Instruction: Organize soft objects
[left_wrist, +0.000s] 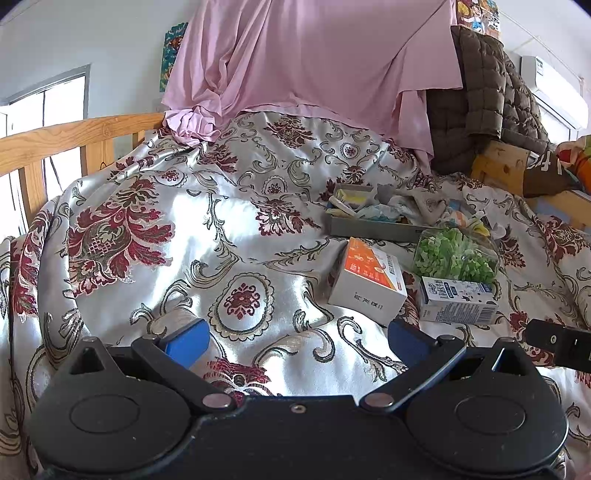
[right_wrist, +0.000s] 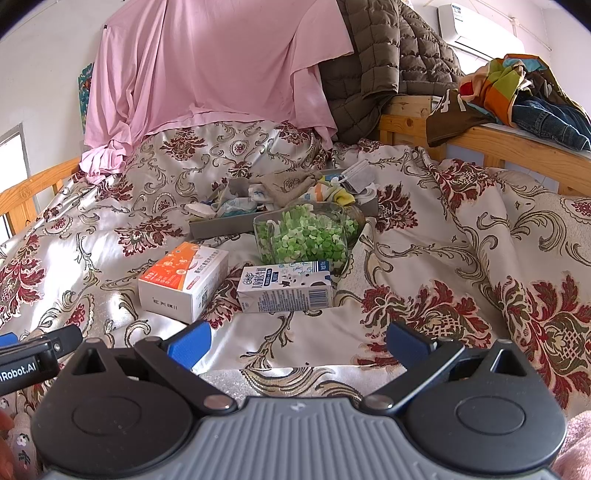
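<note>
I see a bed spread with a shiny silver-and-maroon floral satin quilt (right_wrist: 424, 229), a pink sheet (right_wrist: 207, 62) draped at its head. On the quilt a shallow grey tray (right_wrist: 221, 226) holds a heap of soft socks and cloths (right_wrist: 291, 192), with a clear bag of green pieces (right_wrist: 306, 236), an orange-and-white box (right_wrist: 184, 284) and a small milk carton (right_wrist: 284, 286) in front of it. My left gripper (left_wrist: 297, 341) and right gripper (right_wrist: 297, 341) both hover above the quilt, blue pads spread wide, holding nothing.

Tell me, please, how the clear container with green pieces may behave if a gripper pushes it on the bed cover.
The clear container rests on a soft, wrinkled satin cover, so it would probably slide easily but could tip on the uneven folds. Its walls look thin and transparent, so a squeeze may flex them. The loose green pieces inside would likely shift; whether a lid closes it cannot be seen.
</note>
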